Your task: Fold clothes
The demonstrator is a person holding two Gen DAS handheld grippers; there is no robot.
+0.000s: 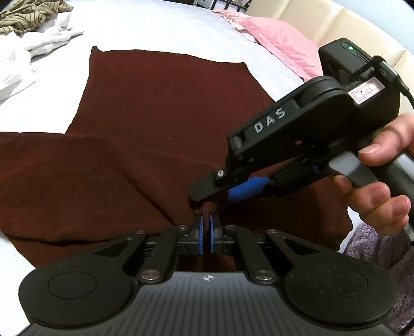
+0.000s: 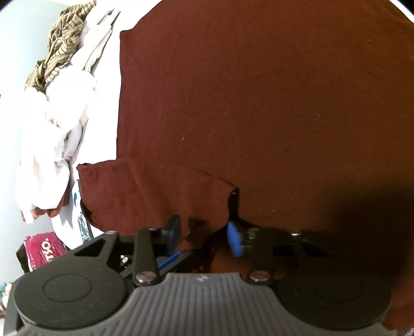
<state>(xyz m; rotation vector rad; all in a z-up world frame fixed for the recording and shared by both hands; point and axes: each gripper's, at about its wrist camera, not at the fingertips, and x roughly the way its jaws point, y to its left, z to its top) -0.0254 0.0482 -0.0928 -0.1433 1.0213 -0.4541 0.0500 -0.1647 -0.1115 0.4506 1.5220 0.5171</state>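
A dark maroon shirt (image 1: pixel 155 103) lies spread on a white bed sheet (image 1: pixel 160 25), one sleeve reaching out to the left. My left gripper (image 1: pixel 206 224) is shut on a raised fold of the shirt's near edge, the cloth pinched between its blue pads. A hand holds my right gripper (image 1: pixel 212 199) just above and to the right of that pinch, angled down at the cloth. In the right wrist view the shirt (image 2: pixel 258 90) fills the frame. There the right gripper (image 2: pixel 204 235) has its jaws apart around a lifted flap of maroon cloth, which the pads do not press.
A heap of white clothes (image 2: pixel 51 129) with an olive striped garment (image 2: pixel 67 38) lies on the sheet left of the shirt. A red packet (image 2: pixel 44 248) sits near it. A pink pillow (image 1: pixel 279 44) and a cream headboard (image 1: pixel 323 20) are at the back right. Lilac fleece (image 1: pixel 375 248) shows at the near right.
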